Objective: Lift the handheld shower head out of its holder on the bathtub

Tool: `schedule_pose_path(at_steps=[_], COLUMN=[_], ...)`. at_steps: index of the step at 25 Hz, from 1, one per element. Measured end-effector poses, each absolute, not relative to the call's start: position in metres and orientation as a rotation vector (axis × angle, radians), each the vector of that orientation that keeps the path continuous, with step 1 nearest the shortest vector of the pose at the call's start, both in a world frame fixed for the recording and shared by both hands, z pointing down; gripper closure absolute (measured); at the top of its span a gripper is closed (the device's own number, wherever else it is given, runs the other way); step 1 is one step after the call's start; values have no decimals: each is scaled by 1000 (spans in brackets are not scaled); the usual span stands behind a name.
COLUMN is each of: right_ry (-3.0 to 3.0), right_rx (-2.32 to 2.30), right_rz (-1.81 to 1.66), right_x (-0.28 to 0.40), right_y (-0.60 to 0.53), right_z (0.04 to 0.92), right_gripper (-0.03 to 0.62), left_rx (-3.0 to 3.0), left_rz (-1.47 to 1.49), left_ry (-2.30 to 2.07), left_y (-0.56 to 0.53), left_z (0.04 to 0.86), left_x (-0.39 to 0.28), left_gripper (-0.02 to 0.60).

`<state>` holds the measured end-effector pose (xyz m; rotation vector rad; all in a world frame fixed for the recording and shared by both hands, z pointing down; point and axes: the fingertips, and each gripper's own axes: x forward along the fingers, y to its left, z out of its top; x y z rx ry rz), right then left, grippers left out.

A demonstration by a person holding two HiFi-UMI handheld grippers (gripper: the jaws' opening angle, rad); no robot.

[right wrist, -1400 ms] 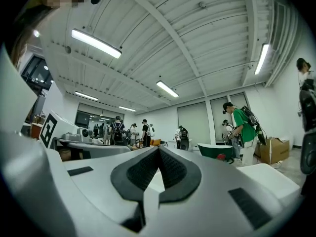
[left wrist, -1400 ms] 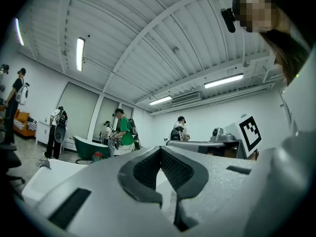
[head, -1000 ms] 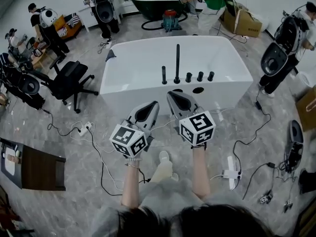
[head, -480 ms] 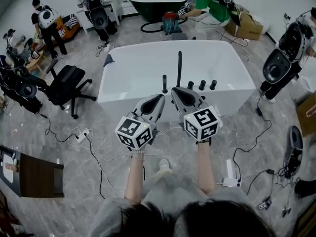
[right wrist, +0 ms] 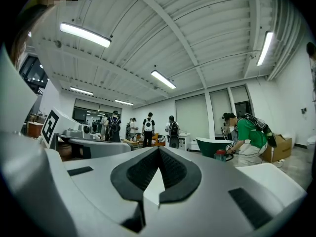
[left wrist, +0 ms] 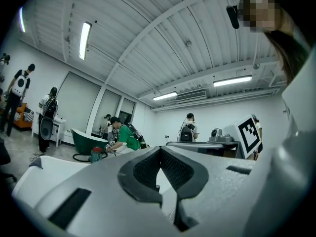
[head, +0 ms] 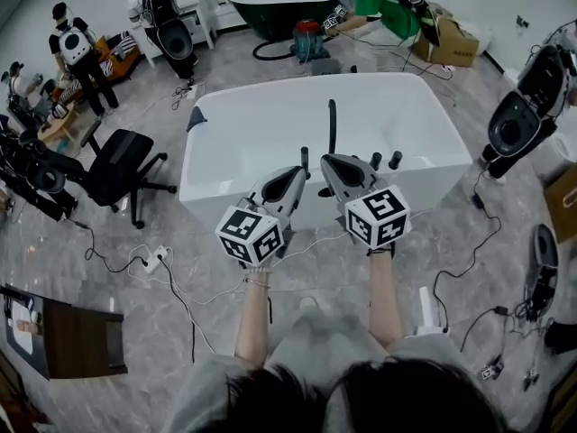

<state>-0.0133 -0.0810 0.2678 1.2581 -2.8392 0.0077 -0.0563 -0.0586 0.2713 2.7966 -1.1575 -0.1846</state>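
The white bathtub [head: 234, 120] lies straight ahead in the head view. Black fittings stand along its near rim: a tall thin rod [head: 332, 124], a shorter stick [head: 305, 159] to its left and round knobs [head: 395, 159] to its right. From here I cannot tell which one is the handheld shower head. My left gripper [head: 293, 171] and right gripper [head: 329, 159] are held side by side, level, just short of that rim. Both are shut and empty, with the pads meeting at the tips in the left gripper view [left wrist: 160, 147] and the right gripper view [right wrist: 158, 148].
A black office chair [head: 122, 165] stands left of the tub. Cables and power strips [head: 153, 237] trail over the grey floor. A dark table [head: 72, 341] sits at the lower left. People with equipment stand around, and a dark green tub [head: 270, 7] is at the back.
The tub has come closer in the head view. Both grippers have moved forward together toward its near rim, still shut.
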Motion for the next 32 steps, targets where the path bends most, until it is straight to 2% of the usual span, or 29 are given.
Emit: schedule_pose_path(at_steps=[13,32], right_ry=[-2812,-2848], right_rx=[1292,1152], right_rz=[40,110], right_x=[-16,-6], right_y=[-134,-249], right_z=[288,311], right_gripper=[594,594], left_rx=[2745,2640], left_rz=[-184,-111], left_ry=[-1152,-1273], left_y=[-112,-215], left_z=[294,322], left_x=[-70,-55], left_gripper=[577,577])
